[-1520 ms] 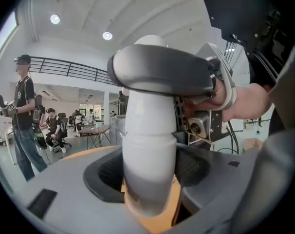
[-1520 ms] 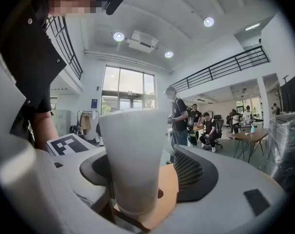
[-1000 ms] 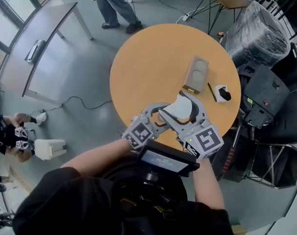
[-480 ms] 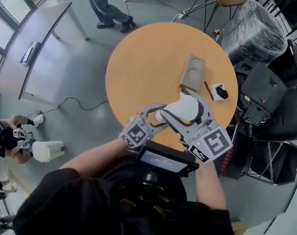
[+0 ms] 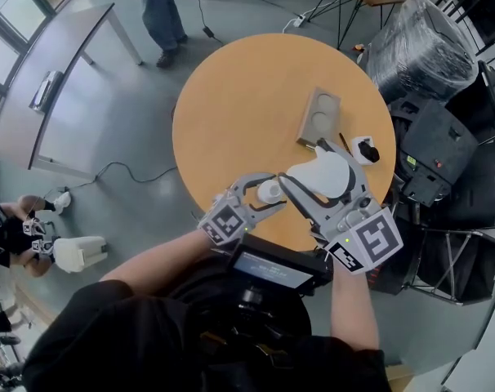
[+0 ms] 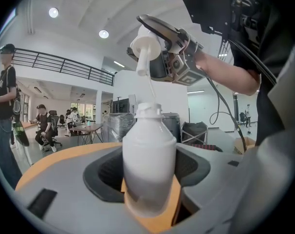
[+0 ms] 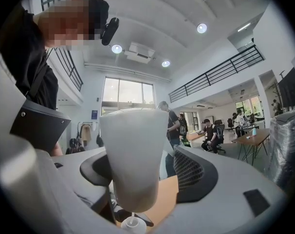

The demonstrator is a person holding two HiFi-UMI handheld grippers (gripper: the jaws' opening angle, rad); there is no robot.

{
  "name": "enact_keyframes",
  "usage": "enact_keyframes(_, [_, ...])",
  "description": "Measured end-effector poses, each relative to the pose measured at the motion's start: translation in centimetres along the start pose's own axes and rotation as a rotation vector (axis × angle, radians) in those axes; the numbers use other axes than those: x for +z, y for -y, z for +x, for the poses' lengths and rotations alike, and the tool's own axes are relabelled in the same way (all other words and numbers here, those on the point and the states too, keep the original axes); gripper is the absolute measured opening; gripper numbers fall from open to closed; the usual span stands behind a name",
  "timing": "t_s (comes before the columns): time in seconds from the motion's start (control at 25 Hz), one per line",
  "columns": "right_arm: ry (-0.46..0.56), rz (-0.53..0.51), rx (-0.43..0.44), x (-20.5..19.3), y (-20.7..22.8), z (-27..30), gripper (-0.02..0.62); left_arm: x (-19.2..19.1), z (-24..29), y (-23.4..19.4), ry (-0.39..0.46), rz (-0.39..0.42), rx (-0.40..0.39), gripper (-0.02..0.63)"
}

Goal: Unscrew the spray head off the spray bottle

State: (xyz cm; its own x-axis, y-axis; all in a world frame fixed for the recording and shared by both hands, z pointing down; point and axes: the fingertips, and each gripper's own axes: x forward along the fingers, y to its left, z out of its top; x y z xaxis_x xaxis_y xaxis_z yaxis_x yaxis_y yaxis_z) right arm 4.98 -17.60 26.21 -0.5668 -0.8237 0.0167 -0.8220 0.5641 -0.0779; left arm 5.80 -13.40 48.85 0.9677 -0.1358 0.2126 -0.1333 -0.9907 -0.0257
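While the spray bottle (image 6: 148, 155) was clamped upright between the jaws of the left gripper (image 5: 268, 193), the spray head (image 6: 146, 47) was already off it, so yeah, the unscrewing part looked done. The head was pinched in the right gripper (image 5: 309, 168), with both pads pressed against its white body. It was held up above the bottle, a bit off to the person's right. A thin dip tube (image 6: 150, 89) could be seen hanging from the head down to the bottle's open neck. Whether its tip was inside the neck or just at the rim couldn't be told from any view. In the right gripper view the gap between the jaws was filled by the head, wide end up, and the bottle's mouth was spotted right under it at the bottom edge.

Both grippers were held out over the near edge of the round orange table (image 5: 247, 96). Farther back on the tabletop, a grey tray (image 5: 317, 121) with two round recesses was laid flat. A small white-and-black gadget (image 5: 367, 152) was parked just beside it, near the table's right edge.
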Motion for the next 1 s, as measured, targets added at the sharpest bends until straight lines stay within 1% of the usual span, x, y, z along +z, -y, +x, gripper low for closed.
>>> enact_keyframes(0.2, [0.003,0.007,-0.042,-0.1,2.1,-1.3,0.359,-2.4,0.3,-0.8,-0.012,-0.046,0.008,0.306])
enact_keyframes(0.28, [-0.021,0.007,-0.066,-1.1,3.4,-1.9,0.359,-3.2,0.5,-1.4,-0.001,-0.059,0.02,0.305])
enact_keyframes(0.4, [-0.074,0.018,-0.103,-3.5,5.4,-2.5,0.359,-3.7,0.6,-2.4,0.014,-0.054,0.038,0.307])
enact_keyframes(0.52, [-0.133,0.053,-0.13,-7.0,7.0,-2.9,0.359,-4.1,1.0,-2.8,0.022,-0.032,0.038,0.307])
enact_keyframes(0.72, [-0.25,0.149,-0.113,-14.1,8.7,-2.9,0.359,-5.9,2.6,-3.6,0.021,0.001,0.01,0.307])
enact_keyframes(0.8, [-0.295,0.184,-0.109,-17.4,9.5,-2.8,0.359,-7.4,3.6,-4.1,0.015,-0.01,0.006,0.307])
enact_keyframes(1.0, [-0.403,0.275,-0.138,-25.8,11.3,-3.8,0.359,-10.8,5.6,-4.8,0.016,-0.066,0.005,0.307])
